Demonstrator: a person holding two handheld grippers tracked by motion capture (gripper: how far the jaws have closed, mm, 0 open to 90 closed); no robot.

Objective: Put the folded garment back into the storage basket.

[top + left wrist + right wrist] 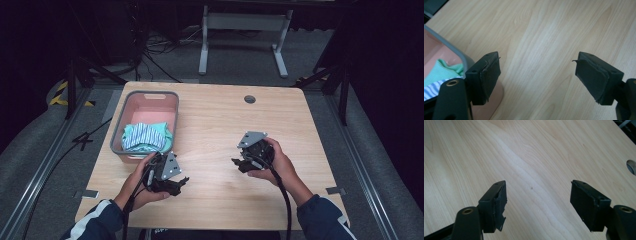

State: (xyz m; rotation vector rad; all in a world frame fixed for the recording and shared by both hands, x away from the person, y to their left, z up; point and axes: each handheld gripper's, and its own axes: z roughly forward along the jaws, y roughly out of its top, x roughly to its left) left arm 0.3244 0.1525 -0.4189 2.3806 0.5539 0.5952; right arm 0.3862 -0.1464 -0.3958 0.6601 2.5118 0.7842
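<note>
A pale wooden table (220,145) stands on grey carpet in a dark room, with metal rails along both sides and a white desk frame (244,30) behind it.

Nearest the person, at about seven o'clock on the tabletop, the left gripper (176,186) is held low over the wood, jaws spread with nothing between them; the left gripper view shows bare wood grain between the two black pads (489,75). At about four o'clock the right gripper (239,164) is likewise released and empty, its jaws wide over plain wood in the right gripper view. Both seem to be carried loose and ready, as if work is about to begin or has just finished, not gripping anything.

Farther off, at about ten o'clock, a pink plastic basin with a grey rim (131,111) sits near the left edge. In it lies a crumpled heap of cloth (145,136), mint green with a blue-and-white striped piece, bunched toward the near end. The left gripper is just beside the basin's near corner, whose wall shows at the edge of its own view (454,48), so it is the likelier hand to reach in.

At about one o'clock is a round cable hole (250,99). Nothing lies between the grippers and the basin; only its raised rim must be cleared.
</note>
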